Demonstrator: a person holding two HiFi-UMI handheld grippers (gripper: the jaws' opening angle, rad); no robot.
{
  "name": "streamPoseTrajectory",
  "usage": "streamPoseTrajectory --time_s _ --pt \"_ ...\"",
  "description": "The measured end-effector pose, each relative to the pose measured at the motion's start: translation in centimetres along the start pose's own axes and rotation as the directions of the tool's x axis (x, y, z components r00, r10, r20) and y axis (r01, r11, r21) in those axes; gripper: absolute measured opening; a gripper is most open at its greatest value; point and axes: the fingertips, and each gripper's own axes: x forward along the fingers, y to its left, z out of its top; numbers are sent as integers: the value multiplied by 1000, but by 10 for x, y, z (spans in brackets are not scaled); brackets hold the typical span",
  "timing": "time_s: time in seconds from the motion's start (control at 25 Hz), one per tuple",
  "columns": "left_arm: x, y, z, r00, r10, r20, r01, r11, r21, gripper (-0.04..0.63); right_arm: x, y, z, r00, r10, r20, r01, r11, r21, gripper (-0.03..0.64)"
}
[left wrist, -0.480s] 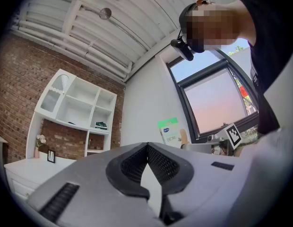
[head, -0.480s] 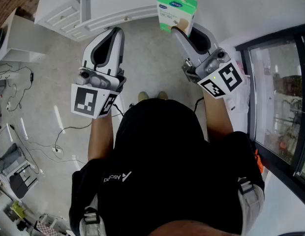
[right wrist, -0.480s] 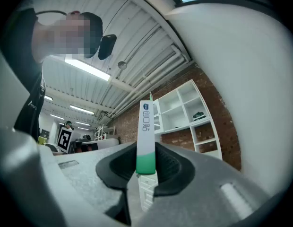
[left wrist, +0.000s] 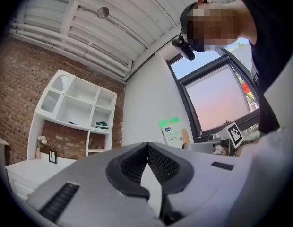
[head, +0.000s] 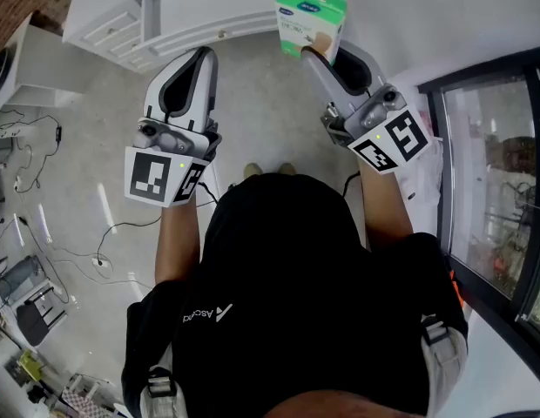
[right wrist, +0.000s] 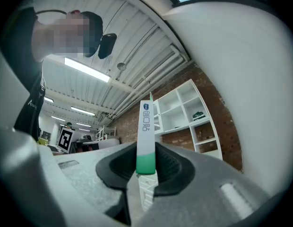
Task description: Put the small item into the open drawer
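Note:
A small flat box point(head: 310, 20), white with a green top band, is clamped in my right gripper point(head: 322, 55) and held up at the top of the head view, in front of the white cabinet. In the right gripper view the box point(right wrist: 146, 134) stands edge-on between the pads, which press on its lower end. My left gripper point(head: 203, 53) is held beside it to the left, shut with nothing in it; its black pads point(left wrist: 147, 161) meet at the tip. The left gripper view also catches the box point(left wrist: 171, 133) off to the right. No open drawer shows clearly.
A white drawer unit point(head: 157, 20) runs along the top of the head view. A glass door with a black frame point(head: 492, 172) stands at the right. Cables point(head: 43, 233) and small gear lie on the grey floor at the left. White wall shelves point(left wrist: 75, 115) stand against brick.
Both grippers stay nearly where they were. The box has shifted very slightly to the left and up in the head view.

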Motion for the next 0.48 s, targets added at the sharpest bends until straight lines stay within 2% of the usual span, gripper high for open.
streamPoseTrajectory --time_s 0.16,0.48 --pt "1 0 -1 1000 14 -5 -14 1000 12 -2 -3 -5 -1 1000 3 4 -3 1000 11 84" --pt "47 -12 -9 998 58 -18 -57 997 46 -2 -20 -58 5 1000 25 1 -25 1000 15 84"
